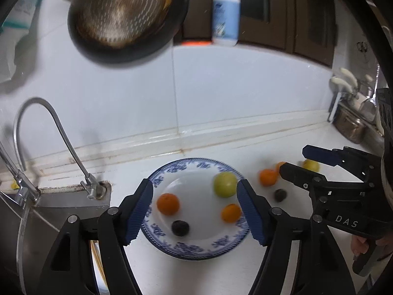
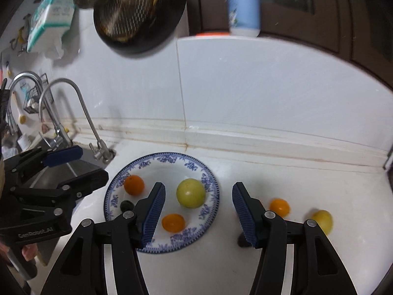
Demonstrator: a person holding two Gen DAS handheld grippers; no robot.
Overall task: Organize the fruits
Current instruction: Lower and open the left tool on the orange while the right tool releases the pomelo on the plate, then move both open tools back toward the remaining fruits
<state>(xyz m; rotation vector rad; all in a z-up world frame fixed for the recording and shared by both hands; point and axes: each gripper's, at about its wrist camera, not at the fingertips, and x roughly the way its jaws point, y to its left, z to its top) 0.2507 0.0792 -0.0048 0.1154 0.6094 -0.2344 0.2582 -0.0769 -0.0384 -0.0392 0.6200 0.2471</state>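
Currently four fruits on my plate (image 2: 211,172), both grippers (image 1: 195,209) (image 2: 199,211) spread empty; next, the counter orange (image 2: 279,207).

White kitchen surface (image 2: 307,184) next to the sink. Sitting straight on it: a blue-patterned plate (image 2: 208,172) near the tap, then off to the plate's right side an orange (image 2: 279,206), a yellow fruit (image 2: 323,220), and a small dark fruit (image 1: 280,195), all loose and apart.

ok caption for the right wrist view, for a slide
Open right gripper above plate holding four fruits; three more wait on the counter.
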